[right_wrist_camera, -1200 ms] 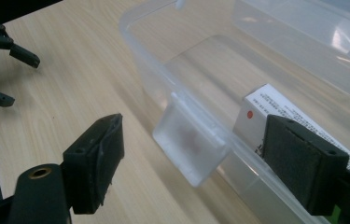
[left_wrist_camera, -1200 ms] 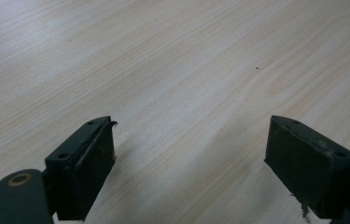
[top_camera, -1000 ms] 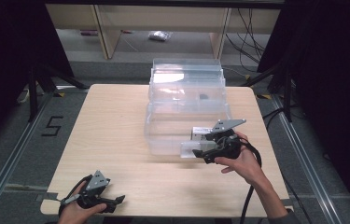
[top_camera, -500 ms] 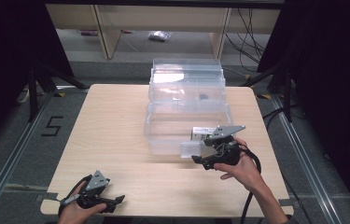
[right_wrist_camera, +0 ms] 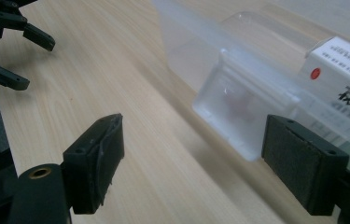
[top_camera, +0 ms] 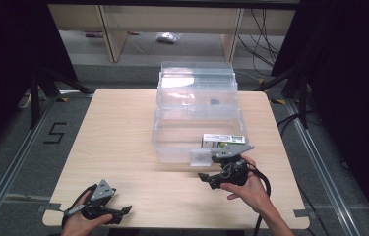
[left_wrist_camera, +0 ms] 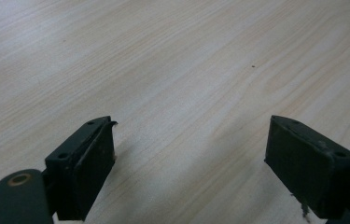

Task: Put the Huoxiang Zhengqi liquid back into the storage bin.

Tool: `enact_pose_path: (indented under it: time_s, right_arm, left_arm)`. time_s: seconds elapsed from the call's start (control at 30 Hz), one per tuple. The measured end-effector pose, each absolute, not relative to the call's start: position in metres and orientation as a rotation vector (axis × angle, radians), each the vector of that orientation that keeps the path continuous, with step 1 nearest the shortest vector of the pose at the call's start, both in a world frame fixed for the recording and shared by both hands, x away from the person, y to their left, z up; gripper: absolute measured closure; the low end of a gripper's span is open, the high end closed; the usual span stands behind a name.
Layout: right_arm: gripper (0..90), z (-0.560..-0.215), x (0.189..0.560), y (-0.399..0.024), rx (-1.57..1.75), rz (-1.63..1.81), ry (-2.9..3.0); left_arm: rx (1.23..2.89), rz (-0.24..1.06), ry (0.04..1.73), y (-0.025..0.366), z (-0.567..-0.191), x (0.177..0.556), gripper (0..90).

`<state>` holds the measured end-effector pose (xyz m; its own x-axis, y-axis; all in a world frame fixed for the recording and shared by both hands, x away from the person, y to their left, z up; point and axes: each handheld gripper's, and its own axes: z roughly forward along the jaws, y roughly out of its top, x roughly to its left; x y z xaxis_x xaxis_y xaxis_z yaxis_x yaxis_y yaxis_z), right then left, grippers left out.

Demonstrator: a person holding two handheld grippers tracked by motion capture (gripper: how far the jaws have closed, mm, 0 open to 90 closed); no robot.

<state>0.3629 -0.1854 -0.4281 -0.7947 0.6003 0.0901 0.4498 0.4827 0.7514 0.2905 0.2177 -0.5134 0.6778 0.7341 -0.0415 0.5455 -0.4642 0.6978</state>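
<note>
A clear plastic storage box stands in the middle of the table with its lid tipped open behind it. A white labelled carton lies in its front right corner. A clear latch flap hangs off the front wall. My right gripper rests low just in front of that wall, open, pointing left. In the right gripper view the latch flap lies ahead between the spread jaws of the right gripper, untouched. My left gripper sits at the front left edge, open over bare wood.
The wooden table has free room left of the box. A small dark item lies in the box's rear section. The floor around the table carries rails and cables; a shelf unit stands behind. The left gripper appears in the right gripper view.
My right gripper has dropped and drawn back toward the near edge, away from the box's front wall, jaws still spread. The left gripper has stayed put.
</note>
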Motion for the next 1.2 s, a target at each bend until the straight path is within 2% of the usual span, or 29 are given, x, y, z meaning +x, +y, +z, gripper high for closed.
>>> enact_pose_path:
  time_s: [1.1,1.2]
  right_arm:
    - [20.6,-0.465,0.336,-0.186,0.976,1.144,2.581]
    - [20.2,-0.468,0.335,-0.189,0.951,1.134,2.582]
  left_arm:
    - [2.199,0.369,0.948,0.218,-0.51,0.287,15.2]
    - [2.164,0.364,0.972,0.216,-0.51,0.285,15.2]
